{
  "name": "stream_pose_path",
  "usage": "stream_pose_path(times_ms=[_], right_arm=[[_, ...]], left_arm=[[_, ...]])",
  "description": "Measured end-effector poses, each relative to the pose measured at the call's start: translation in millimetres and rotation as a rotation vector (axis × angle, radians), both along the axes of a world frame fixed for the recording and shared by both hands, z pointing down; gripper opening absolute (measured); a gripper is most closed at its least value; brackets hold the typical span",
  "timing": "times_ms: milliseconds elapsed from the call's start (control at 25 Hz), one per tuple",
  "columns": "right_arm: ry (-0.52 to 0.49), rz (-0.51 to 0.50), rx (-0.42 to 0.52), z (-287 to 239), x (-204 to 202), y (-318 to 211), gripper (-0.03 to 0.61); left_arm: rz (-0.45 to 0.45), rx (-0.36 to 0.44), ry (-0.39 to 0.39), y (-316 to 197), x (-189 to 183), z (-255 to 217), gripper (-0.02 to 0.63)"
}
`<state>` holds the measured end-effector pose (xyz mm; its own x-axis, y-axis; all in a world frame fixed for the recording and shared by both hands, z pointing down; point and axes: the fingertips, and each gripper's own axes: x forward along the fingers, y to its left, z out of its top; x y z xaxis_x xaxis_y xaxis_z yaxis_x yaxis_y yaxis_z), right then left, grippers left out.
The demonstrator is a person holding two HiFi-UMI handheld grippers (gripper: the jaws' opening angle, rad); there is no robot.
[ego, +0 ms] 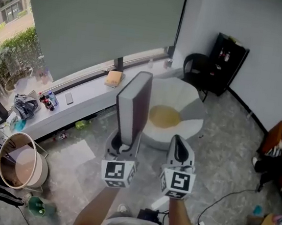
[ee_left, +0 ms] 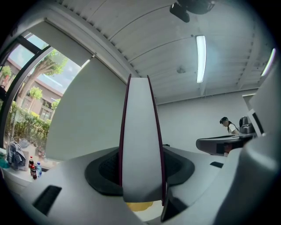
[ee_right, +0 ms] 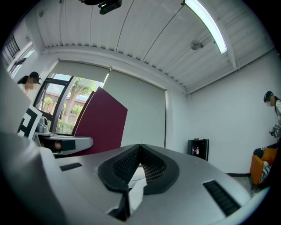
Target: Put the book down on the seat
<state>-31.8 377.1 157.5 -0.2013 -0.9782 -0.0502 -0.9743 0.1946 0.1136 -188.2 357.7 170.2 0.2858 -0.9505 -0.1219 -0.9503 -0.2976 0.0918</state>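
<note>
Head view: the left gripper [ego: 124, 144] is clamped on the upright maroon book [ego: 133, 103], short of the white seat [ego: 181, 97] ahead. The right gripper [ego: 179, 146], just beside it, has its jaws together on nothing.

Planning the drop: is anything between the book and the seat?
Nothing visible. The book, upright in the left gripper, hangs before the white seat, whose hollow holds only a yellow cushion.
</note>
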Motion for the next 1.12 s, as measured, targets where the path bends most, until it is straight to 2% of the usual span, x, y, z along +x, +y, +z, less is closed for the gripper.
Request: stream_pose_path(times_ms=[400,760,920,1120], right_arm=[[-0.011,0.020,-0.004,12,-22,-9,0.005],[-0.026,0.017,-0.023,20,-12,-71,0.005],[-0.036,0.015,-0.028,22,5,-116,0.005],[-0.036,0.019,-0.030,15,43,-170,0.005]], left_arm=[[0.025,0.006,0.027,-18,-25,5,0.232],[0.004,-0.006,0.023,-78,-18,11,0.232],[-0.002,-0.012,0.015,-121,-3,11,0.232],[-0.003,-0.016,0.012,-178,34,2,0.232]])
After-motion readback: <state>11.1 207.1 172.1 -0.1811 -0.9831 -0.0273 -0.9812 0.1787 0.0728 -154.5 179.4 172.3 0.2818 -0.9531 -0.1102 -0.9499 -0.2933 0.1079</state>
